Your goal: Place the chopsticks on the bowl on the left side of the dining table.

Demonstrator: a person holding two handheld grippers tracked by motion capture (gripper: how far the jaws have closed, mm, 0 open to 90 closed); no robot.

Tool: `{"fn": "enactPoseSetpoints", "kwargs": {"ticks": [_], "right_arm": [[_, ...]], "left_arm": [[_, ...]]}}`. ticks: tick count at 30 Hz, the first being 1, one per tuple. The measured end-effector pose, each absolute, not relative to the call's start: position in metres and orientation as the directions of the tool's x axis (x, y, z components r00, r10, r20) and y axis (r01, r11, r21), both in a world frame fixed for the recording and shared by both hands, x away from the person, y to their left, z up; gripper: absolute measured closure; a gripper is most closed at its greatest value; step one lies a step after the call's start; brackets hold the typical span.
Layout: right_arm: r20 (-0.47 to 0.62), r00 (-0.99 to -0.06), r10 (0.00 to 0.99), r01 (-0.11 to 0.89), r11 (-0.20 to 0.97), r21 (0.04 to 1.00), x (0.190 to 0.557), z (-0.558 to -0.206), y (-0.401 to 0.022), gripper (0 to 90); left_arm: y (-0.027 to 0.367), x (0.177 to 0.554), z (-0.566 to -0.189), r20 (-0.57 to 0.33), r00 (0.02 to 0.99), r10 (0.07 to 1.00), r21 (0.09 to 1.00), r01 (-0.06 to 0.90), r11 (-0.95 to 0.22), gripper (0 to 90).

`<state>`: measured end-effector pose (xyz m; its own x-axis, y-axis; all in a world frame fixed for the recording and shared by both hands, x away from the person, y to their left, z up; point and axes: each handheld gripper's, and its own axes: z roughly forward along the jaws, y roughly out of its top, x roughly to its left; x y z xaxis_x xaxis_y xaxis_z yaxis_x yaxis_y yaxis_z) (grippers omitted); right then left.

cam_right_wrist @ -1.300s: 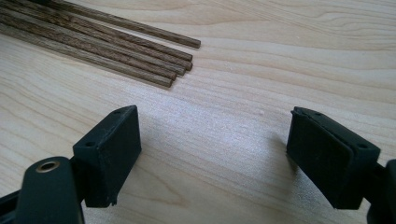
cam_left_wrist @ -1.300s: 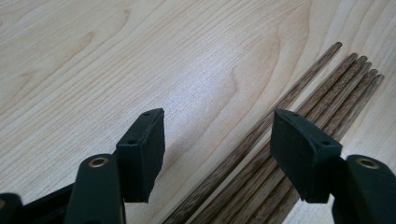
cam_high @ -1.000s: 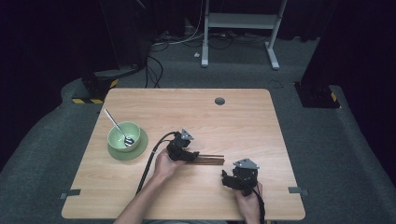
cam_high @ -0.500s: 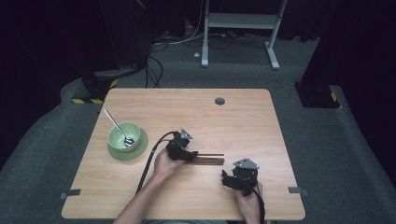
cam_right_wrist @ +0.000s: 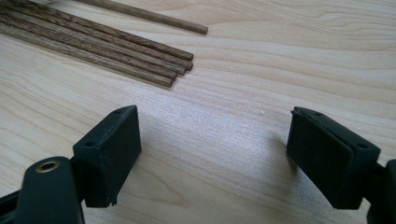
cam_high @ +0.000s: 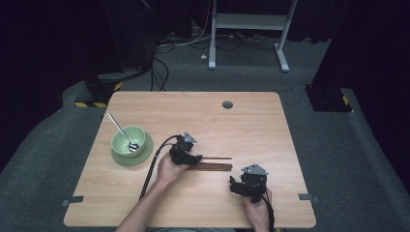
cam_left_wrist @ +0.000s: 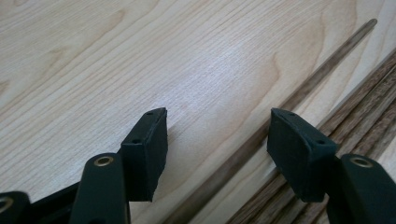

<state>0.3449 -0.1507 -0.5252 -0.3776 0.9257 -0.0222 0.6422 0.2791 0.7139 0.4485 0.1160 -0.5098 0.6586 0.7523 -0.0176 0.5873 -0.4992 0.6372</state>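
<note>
Wooden chopsticks (cam_high: 214,166) lie bundled at centre frame on the tabletop (cam_high: 251,125); one single stick (cam_left_wrist: 261,135) lies apart, running between the left tool's (cam_left_wrist: 217,140) spread jaws, untouched. Right tool (cam_right_wrist: 212,154), lower right, stands jaws apart over bare wood.

You have dark brown, grained chopsticks (cam_high: 212,166) on a pale wood-grain table (cam_high: 251,121), black grippers, and at left a light green bowl (cam_high: 128,141) on its green saucer (cam_high: 145,153)
</note>
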Motion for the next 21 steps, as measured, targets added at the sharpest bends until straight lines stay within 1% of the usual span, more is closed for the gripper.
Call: {"fn": "enactPoseSetpoints", "kwargs": {"ticks": [10,21], "right_arm": [[-0.022,-0.377,0.926,0.642,0.279,0.714,0.3448,-0.5252,-0.1506,17.1],[-0.022,-0.378,0.926,0.642,0.279,0.714,0.3448,-0.5252,-0.1506,17.1]], "left_arm": [[0.1197,0.4508,-0.5097,0.006,0.647,0.763,0.637,0.586,-0.501,42.7],[0.1251,0.4566,-0.5093,0.005,0.632,0.775,0.636,0.596,-0.49,46.3]]}}
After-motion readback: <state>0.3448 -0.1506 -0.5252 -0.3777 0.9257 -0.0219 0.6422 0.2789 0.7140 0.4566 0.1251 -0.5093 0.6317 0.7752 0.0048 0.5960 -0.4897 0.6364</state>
